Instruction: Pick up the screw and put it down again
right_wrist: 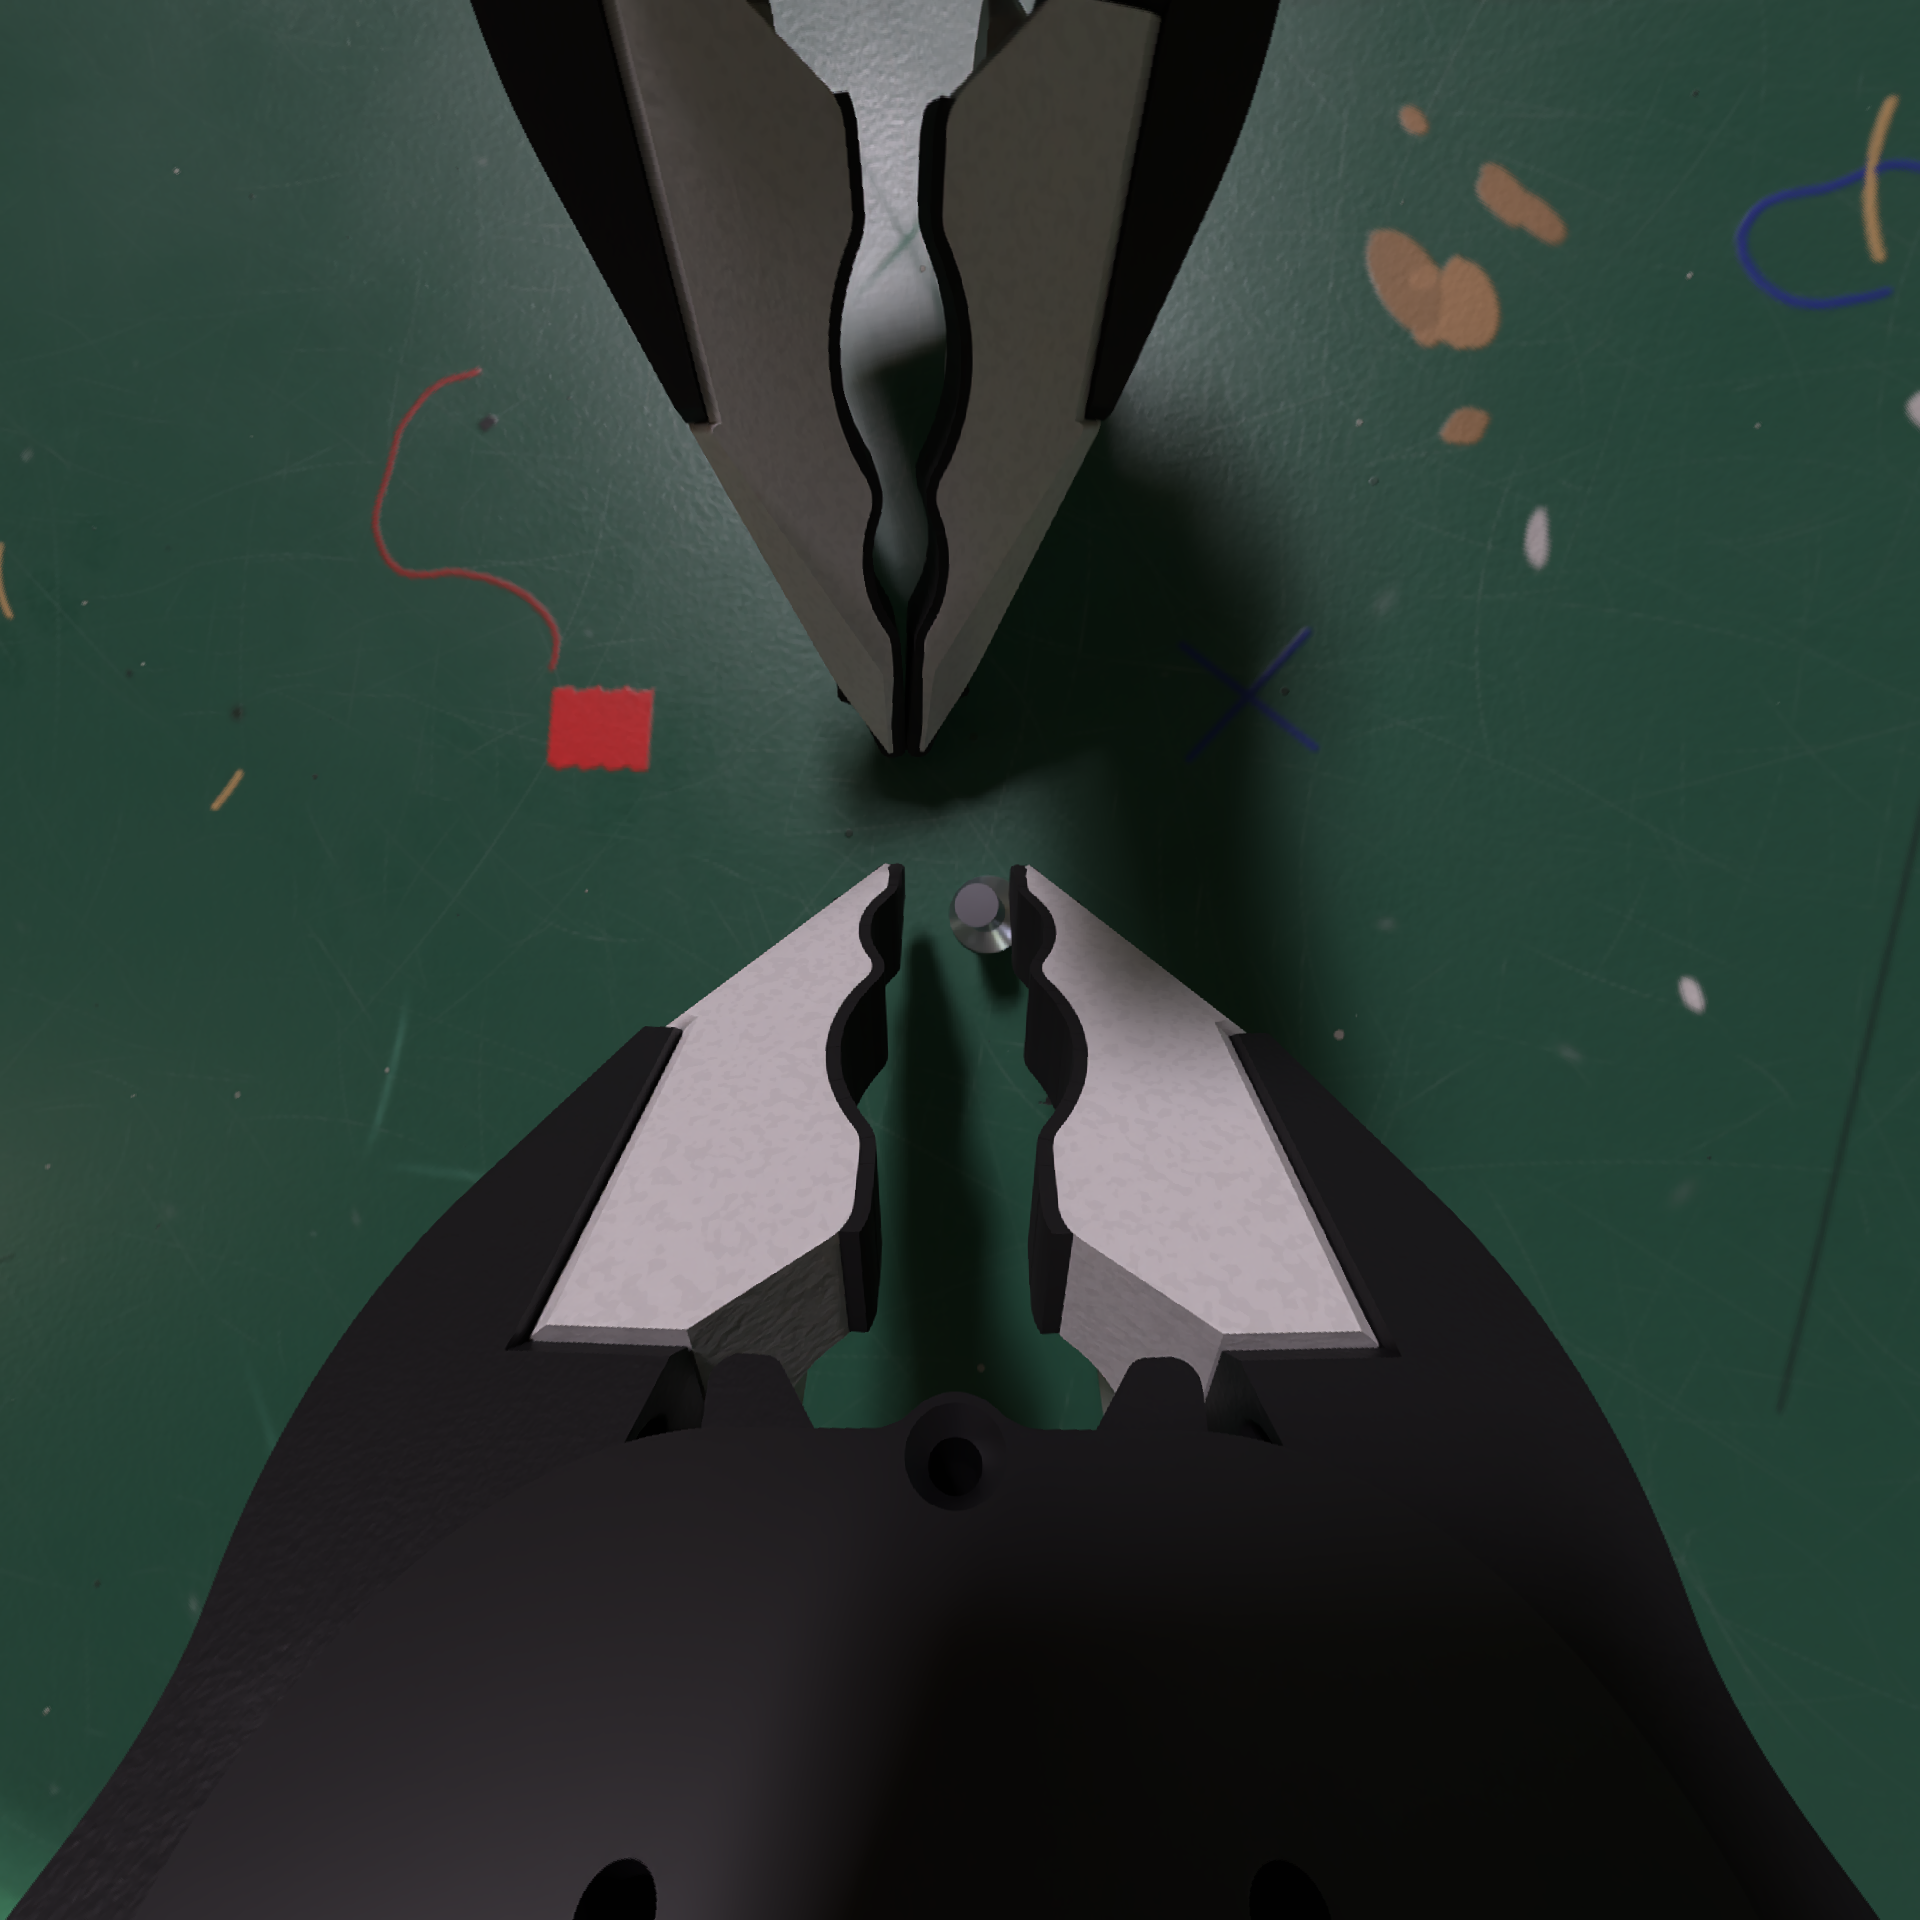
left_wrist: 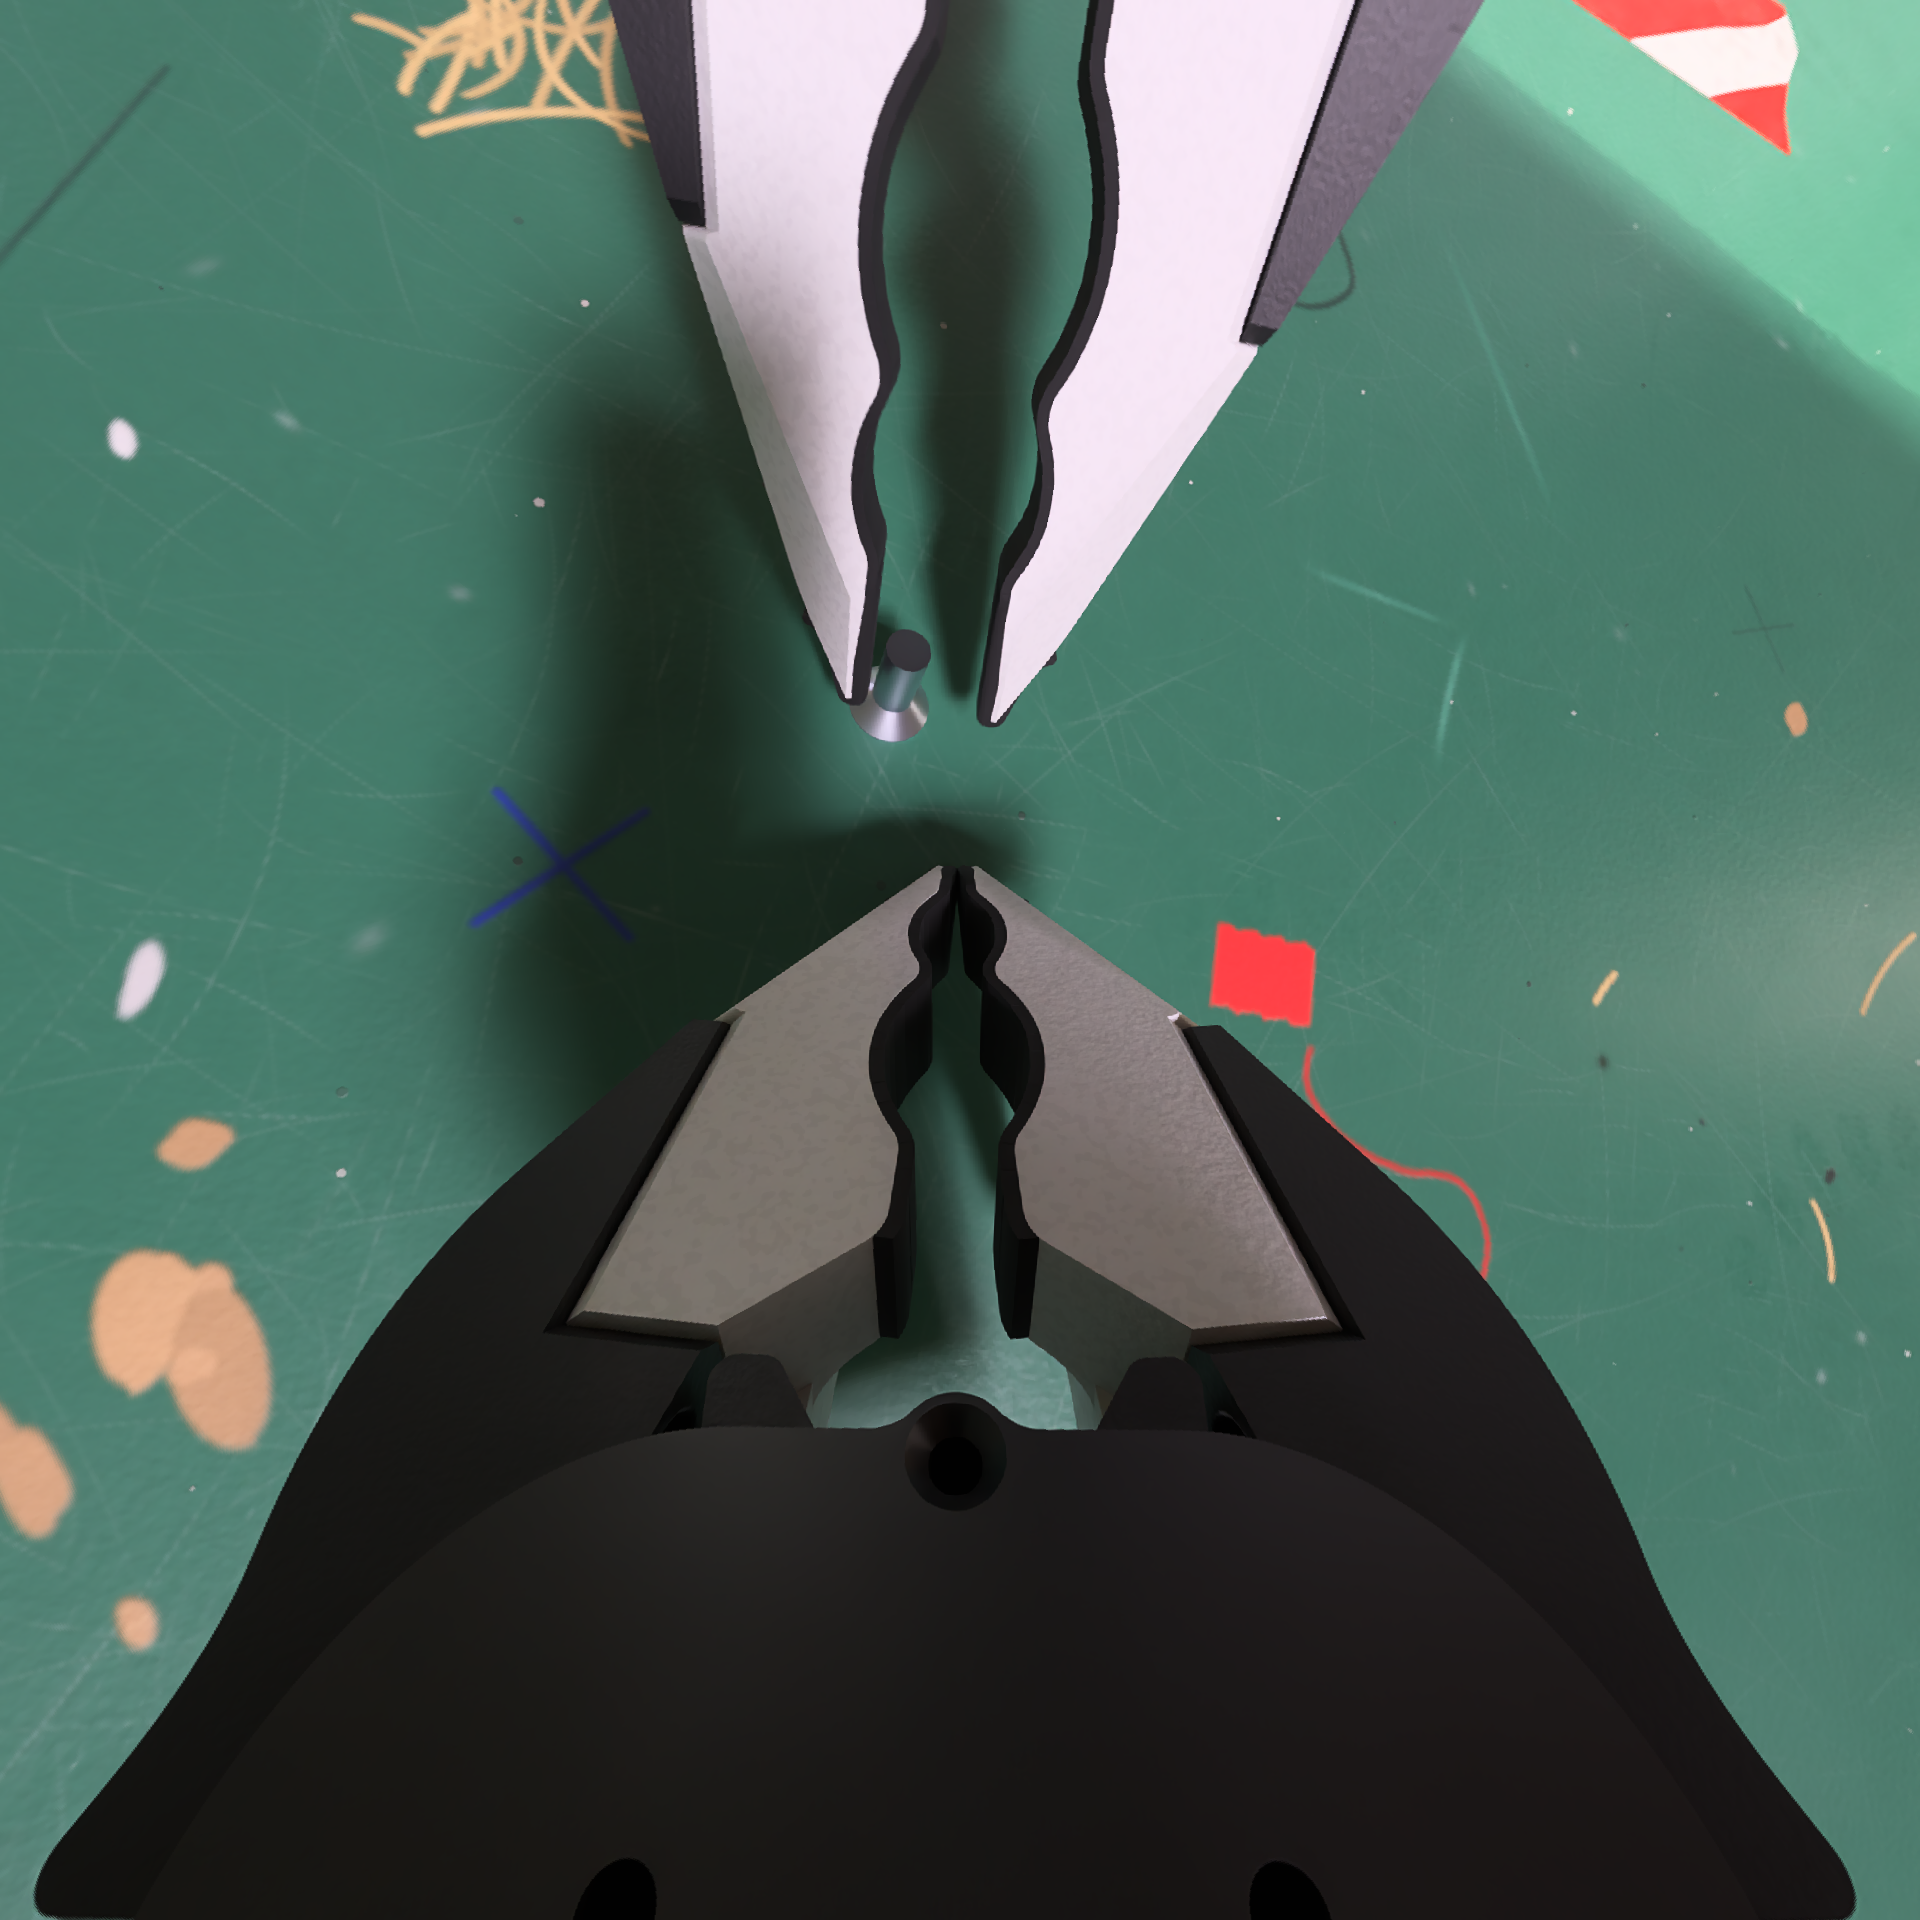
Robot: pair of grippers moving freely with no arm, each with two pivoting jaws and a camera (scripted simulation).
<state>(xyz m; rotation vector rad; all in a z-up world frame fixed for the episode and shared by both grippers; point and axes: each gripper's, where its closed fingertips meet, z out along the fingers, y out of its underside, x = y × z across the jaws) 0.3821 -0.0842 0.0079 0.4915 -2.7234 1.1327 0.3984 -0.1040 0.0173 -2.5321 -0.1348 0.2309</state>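
Note:
A small grey metal screw (right_wrist: 980,914) stands head-down on the green mat, shaft up. My right gripper (right_wrist: 961,878) is open around it, tips at mat level. The screw sits close to the right-hand finger, with a gap to the left-hand one. In the left wrist view the same screw (left_wrist: 896,691) shows between the right gripper's white fingertips (left_wrist: 920,707), against the left-hand tip. My left gripper (left_wrist: 957,871) is shut and empty, its tips a short way from the screw. It also shows opposite in the right wrist view (right_wrist: 906,743).
The green mat (left_wrist: 1558,623) carries painted marks: a blue cross (left_wrist: 561,862), a red square (left_wrist: 1262,971) with a red line, tan blotches (left_wrist: 182,1340) and white flecks. A red and white striped patch (left_wrist: 1714,62) lies at the far right corner.

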